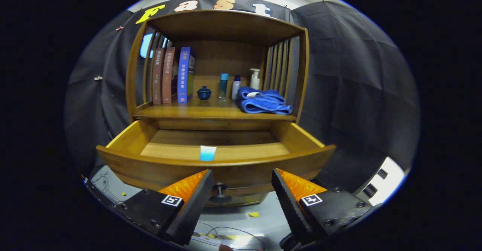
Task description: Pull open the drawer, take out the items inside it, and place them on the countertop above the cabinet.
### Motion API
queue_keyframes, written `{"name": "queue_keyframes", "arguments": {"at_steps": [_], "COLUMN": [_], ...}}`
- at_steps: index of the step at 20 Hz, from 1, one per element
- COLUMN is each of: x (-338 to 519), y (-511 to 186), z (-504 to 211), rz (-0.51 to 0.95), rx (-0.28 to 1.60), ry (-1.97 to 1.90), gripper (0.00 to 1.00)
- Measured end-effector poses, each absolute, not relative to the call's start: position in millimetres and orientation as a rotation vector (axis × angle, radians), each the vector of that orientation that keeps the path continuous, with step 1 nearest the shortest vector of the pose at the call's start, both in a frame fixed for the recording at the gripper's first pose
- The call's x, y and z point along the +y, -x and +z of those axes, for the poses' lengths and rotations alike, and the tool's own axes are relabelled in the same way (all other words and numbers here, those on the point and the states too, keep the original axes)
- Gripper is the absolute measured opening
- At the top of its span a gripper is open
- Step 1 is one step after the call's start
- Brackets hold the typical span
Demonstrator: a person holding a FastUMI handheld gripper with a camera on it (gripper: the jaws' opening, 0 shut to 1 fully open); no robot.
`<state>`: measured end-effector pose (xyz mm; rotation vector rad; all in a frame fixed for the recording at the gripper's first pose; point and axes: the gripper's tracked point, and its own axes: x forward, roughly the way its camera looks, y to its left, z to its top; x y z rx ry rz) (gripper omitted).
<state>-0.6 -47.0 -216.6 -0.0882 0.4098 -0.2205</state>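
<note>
The wooden drawer [214,164] stands pulled out toward me, under the cabinet's countertop [211,112]. Inside it, against the front wall, I see the top of a small white and light-blue item [207,152]; the rest of it is hidden by the drawer front. A dark round knob [219,187] sits low on the drawer front, between my fingers. My gripper [241,185] is open, just in front of and slightly below the drawer front, with nothing between its fingers.
On the countertop stand three books [171,76] at the left, a small blue lidded cup [204,92], two slim bottles [229,86], a white pump bottle [255,78] and a folded blue towel [263,101]. Slatted wooden sides and a top board enclose the shelf.
</note>
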Motion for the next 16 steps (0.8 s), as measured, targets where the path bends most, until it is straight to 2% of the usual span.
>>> {"name": "queue_keyframes", "arguments": {"at_steps": [3, 8, 11, 16], "x": [-34, -16, -7, 13], "y": [-20, -60, -83, -106], "z": [-191, -200, -225, -288], "rz": [-0.230, -0.269, -0.297, -0.255], "rx": [0.473, 0.692, 0.834, 1.091], "ry": [0.070, -0.011, -0.067, -0.094], "gripper": [0.98, 0.98, 0.98, 0.99]}}
